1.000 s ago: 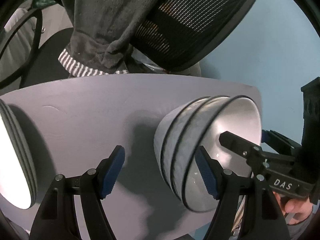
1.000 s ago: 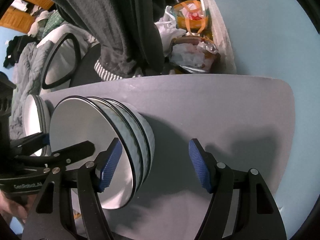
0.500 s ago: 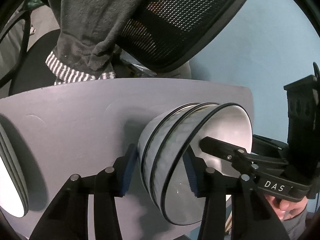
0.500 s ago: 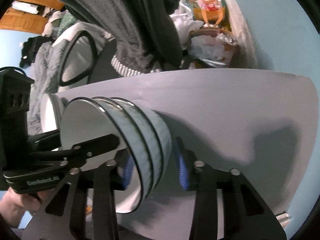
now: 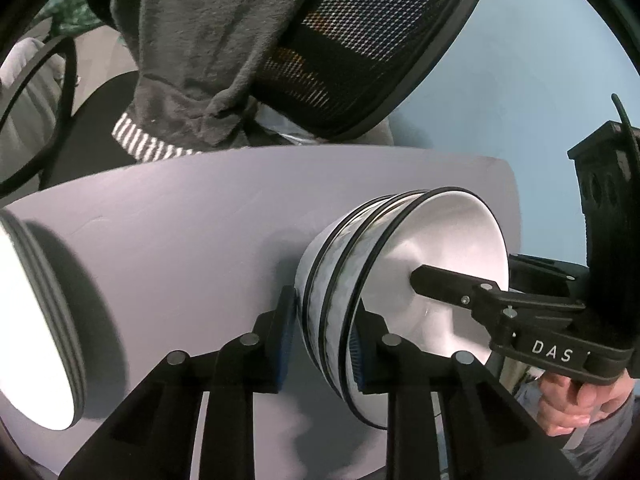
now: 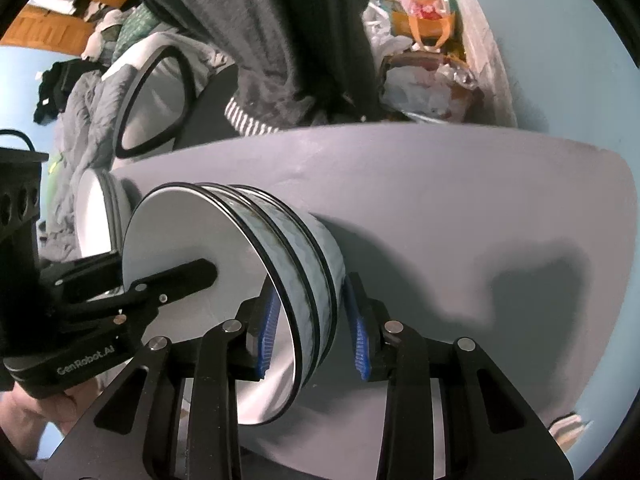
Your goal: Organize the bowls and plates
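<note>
A stack of three white bowls with black rims [image 5: 404, 280] sits on the grey table [image 5: 192, 216]; it also shows in the right wrist view [image 6: 256, 280]. My left gripper [image 5: 324, 344] is shut on the stack's rim wall from one side, one finger inside the top bowl. My right gripper [image 6: 312, 340] is shut on the stack from the opposite side. The right gripper shows in the left wrist view [image 5: 480, 300], and the left gripper in the right wrist view [image 6: 160, 284]. A stack of white plates [image 5: 36, 320] lies at the table's left, also seen in the right wrist view [image 6: 96, 216].
A black mesh office chair [image 5: 360, 40] draped with a grey garment [image 5: 208, 40] stands behind the table. Bags and clutter [image 6: 424, 40] lie on the floor beyond. The table's right part [image 6: 500, 240] is bare, with blue floor past its edge.
Both grippers were open beside the bowl stack a second ago. They have closed on the stack's walls from opposite sides and now hold it.
</note>
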`<state>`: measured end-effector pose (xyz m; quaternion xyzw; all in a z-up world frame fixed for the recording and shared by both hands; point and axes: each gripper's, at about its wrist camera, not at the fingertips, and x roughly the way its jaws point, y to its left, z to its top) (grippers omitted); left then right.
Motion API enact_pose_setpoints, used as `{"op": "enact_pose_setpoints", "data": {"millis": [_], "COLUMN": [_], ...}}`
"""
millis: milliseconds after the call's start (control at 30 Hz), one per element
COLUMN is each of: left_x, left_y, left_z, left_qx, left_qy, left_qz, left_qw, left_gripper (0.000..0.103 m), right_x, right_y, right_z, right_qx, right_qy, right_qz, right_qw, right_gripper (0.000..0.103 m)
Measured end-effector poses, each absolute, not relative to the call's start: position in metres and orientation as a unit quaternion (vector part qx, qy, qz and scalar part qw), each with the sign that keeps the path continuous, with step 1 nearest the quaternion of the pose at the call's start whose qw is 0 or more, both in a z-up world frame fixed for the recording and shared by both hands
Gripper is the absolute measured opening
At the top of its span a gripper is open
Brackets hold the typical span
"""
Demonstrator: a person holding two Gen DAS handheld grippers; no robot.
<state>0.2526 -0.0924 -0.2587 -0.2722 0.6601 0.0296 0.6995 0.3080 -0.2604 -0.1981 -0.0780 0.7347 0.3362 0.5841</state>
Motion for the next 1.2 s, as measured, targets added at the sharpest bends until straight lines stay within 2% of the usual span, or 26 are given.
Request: {"op": "enact_pose_setpoints", "data": {"millis": [600,1200], "left_x": [0.155,0.133], "left_y": [-0.048,-0.040], "left_z": [-0.255,-0.257], "left_qx": [-0.283,-0.300], "left_qy": [0.672,0.660], "left_qz": [0.071,0.069], "left_qw": [0.680,0.685], "left_gripper": [0.024,0.024], "right_x": [0.221,0.212], "right_y": [-0.214,-0.202], "right_z": [-0.203,-0.207], "right_qx": [-0.084,-0.099], "right_qy": [0.741,0.749], "right_qz": [0.364,0.353], "right_qw": [0.558,0.552], "right_gripper": [0.031,0.030]}}
